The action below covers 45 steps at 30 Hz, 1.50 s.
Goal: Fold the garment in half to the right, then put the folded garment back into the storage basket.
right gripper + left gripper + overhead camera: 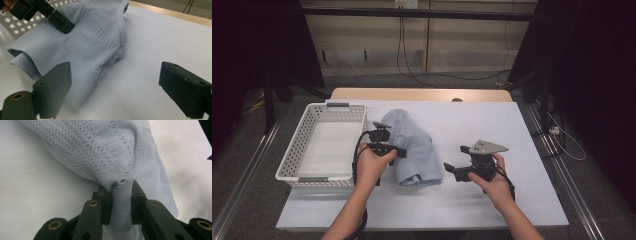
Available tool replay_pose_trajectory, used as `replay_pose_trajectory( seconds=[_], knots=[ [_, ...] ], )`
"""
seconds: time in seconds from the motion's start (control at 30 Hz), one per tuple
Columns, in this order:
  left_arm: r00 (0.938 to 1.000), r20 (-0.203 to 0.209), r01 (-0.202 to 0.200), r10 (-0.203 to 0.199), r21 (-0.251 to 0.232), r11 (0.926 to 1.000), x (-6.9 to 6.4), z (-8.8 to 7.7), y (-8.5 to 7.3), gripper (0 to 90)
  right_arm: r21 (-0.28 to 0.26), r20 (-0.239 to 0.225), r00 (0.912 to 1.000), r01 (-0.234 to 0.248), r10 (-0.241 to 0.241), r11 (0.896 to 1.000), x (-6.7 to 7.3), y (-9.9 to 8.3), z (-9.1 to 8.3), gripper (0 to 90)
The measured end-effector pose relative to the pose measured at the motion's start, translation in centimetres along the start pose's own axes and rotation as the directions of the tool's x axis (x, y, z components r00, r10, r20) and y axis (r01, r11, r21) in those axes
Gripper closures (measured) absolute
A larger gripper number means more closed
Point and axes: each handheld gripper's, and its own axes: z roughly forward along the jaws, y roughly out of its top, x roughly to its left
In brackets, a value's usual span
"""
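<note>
We are pinching a pale blue knit sweater (105, 152), ribbed and perforated, in the left gripper (121, 192); its jaws are clenching a fold. The right gripper (120, 82) is hovering with jaws released.

Bare forearms here, no sleeves. Left gripper (398, 151): black, brass-ringed screw holes along its jaw links, black cable trailing. Right gripper (451, 170): black too, blocky jaw pads (57, 86), grey three-cornered plate (484, 146) on top.

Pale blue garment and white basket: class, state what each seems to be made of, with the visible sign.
Pale blue folded knit garment: soft matt knitted yarn, perhaps cotton; ribbed hem, open eyelet stitches, and it bunches where the left tongs pinch it.
White rectangular perforated basket: probably moulded plastic; stiff smooth walls with even rows of holes.
</note>
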Motion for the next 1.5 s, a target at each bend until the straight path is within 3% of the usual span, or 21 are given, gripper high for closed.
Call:
replay_pose_trajectory(
  seconds=[0.37, 0.87, 1.17, 1.5],
  knots=[
    [0.9986, -0.017, -0.048, 0.050, 0.074, 0.9961, -0.6, -0.7, 1.5, 76.7, -0.004, -0.003, 0.9999, -0.011, 0.011, 1.000, 0.0, 0.0, -0.1, 8.1],
    [0.9975, -0.027, -0.062, 0.066, 0.125, 0.9902, -0.8, -1.6, 2.7, 76.7, -0.007, 0.003, 0.9999, -0.013, 0.013, 1.000, -0.2, -0.2, -0.2, 7.6],
    [0.9945, -0.036, -0.091, 0.099, 0.166, 0.9819, -1.2, -2.4, 3.6, 76.7, -0.008, 0.009, 0.9999, -0.010, 0.011, 1.000, -0.2, -0.1, -0.2, 7.6],
    [0.9883, -0.074, -0.118, 0.134, 0.188, 0.9750, -1.7, -3.0, 4.6, 76.7, -0.010, 0.008, 0.9999, -0.011, 0.011, 1.000, -0.2, -0.1, -0.2, 7.6]
  ],
)
